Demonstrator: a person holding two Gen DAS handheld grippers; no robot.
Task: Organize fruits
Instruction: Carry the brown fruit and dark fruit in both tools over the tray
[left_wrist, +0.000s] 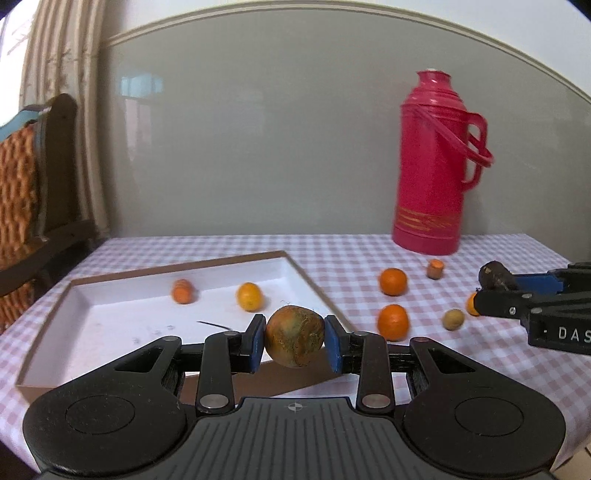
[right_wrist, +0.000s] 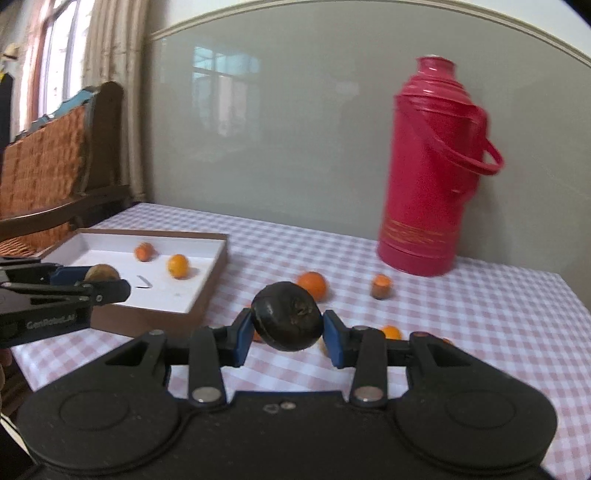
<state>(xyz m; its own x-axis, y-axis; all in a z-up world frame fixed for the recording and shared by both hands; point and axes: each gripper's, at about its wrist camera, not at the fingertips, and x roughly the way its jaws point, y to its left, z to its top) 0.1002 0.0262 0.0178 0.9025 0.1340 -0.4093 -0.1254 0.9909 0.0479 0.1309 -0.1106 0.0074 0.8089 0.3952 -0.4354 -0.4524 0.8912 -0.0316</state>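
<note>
- The left gripper (left_wrist: 294, 341) is clamped on a mottled brown-orange fruit (left_wrist: 294, 336), its blue pads pressing both sides; the fruit hangs above the near right corner of the tray (left_wrist: 48, 332)
- The right gripper (right_wrist: 286, 326) is clamped on a dark, almost black round fruit (right_wrist: 286, 320), held clear above the counter (right_wrist: 480, 332) to the right of the tray
- The tray is a shallow white-lined box with brown walls, lying on the left of the checked cloth; inside it lie a small orange-red fruit (left_wrist: 182, 291) and a yellow-orange fruit (left_wrist: 249, 296), side by side but apart
- On the cloth right of the tray lie two oranges (left_wrist: 393, 281), one nearer than the other, a small brownish fruit (left_wrist: 453, 319), and a short stub with an orange top (left_wrist: 435, 269); another orange thing is partly hidden behind the right gripper
- A red thermos (left_wrist: 432, 166) stands upright at the back of the counter against the wall
- A wooden chair (right_wrist: 55, 166) stands left of the counter
</note>
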